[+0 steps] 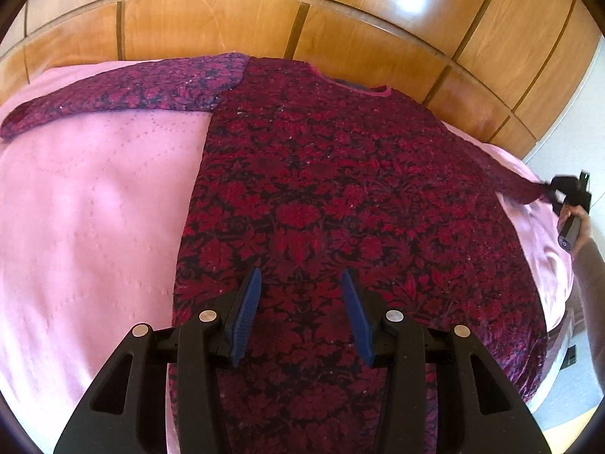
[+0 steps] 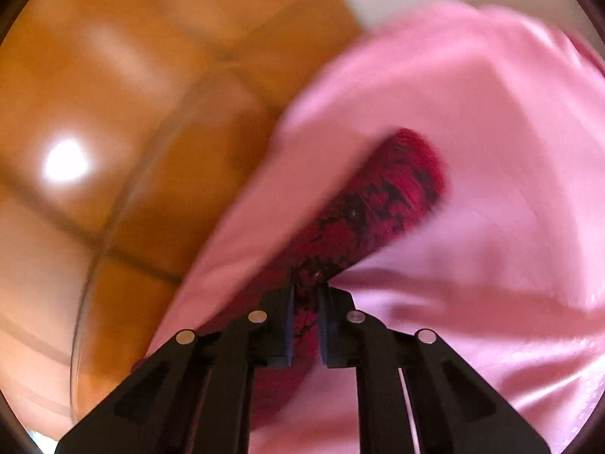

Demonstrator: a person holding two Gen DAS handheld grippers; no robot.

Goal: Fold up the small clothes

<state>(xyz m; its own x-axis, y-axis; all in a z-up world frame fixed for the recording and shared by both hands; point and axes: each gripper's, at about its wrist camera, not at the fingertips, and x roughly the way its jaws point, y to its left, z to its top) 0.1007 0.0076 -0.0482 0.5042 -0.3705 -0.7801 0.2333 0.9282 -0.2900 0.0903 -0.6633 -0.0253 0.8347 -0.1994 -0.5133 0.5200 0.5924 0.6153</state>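
A crimson floral garment (image 1: pixel 332 196) lies spread flat, neckline toward the wooden headboard (image 1: pixel 211 26), on a pink bedsheet (image 1: pixel 94 208); one sleeve (image 1: pixel 124 90) extends sideways across the sheet. The left gripper (image 1: pixel 301 314) hovers above the garment's lower body, blue pads (image 1: pixel 245 314) spread wide with nothing between them; the right gripper (image 2: pixel 305 317) is clamped on the other sleeve's end (image 2: pixel 382 208), lifting it off the sheet; this view is motion-blurred.
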